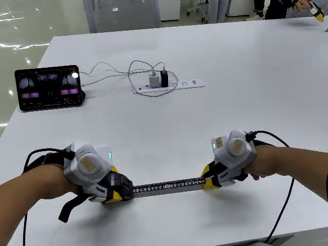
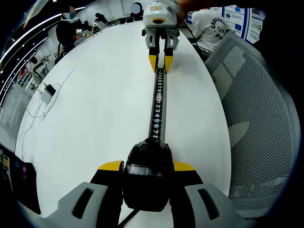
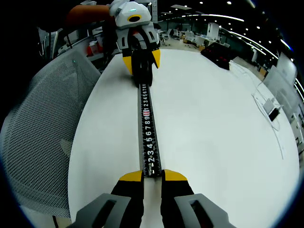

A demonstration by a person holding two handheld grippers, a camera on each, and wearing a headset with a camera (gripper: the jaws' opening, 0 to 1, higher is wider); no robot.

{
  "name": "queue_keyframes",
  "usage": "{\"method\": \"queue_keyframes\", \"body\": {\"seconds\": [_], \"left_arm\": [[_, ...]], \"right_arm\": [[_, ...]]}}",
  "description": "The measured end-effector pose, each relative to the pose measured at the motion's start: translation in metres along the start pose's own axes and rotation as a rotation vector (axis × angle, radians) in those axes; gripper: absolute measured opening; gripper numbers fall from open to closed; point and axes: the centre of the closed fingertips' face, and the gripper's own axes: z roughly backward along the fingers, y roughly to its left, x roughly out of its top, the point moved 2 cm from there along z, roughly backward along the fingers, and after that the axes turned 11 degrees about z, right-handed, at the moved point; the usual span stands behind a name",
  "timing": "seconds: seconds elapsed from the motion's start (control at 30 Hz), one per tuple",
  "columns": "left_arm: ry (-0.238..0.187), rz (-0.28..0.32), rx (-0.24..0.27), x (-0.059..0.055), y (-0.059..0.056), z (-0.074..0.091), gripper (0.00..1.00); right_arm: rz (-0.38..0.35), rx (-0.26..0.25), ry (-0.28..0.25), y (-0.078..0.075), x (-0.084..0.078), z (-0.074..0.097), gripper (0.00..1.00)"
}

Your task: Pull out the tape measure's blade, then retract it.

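Setting: large white desk (image 1: 230, 77) in a bright, open workroom.
Landmark: black tape measure case (image 2: 148, 175), a rounded plastic body lying on the near part of the desk, toward the person's left.
Left gripper: the left gripper (image 1: 117, 184), white-bodied with yellow tips, has its jaws closed narrowly on the two sides of the case. In the left gripper view the case sits squeezed between them.
Blade: the dark numbered blade (image 3: 147, 128), with white figures and one red mark, is drawn out of the case. It runs straight and low over the desk to the case's right.
Right gripper: the right gripper (image 3: 152, 176) is at the blade's far end from the case, well apart from it. Its yellow tips are pinched nearly together on the blade's tip, so the tape spans between the two grippers.
Hands: a bare forearm comes in behind each gripper, with black cables trailing off beside them.
Tablet: a black tablet (image 1: 49, 87) with a lit screen lies beyond the case, toward the desk's left edge.
Power strip: a white power strip (image 1: 171, 85) with plugged chargers and looped grey cables lies well beyond the case, near the desk's middle.
Chair: a grey mesh chair (image 2: 256, 118) stands off the desk's near edge, on the person's side of the case.
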Motion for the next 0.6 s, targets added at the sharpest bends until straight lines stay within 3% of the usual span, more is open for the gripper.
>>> {"method": "queue_keyframes", "body": {"seconds": [0.6], "left_arm": [[-0.001,0.001,0.001,0.000,0.000,0.000,0.32]], "right_arm": [[-0.029,-0.009,0.002,0.001,-0.013,0.009,0.09]]}}
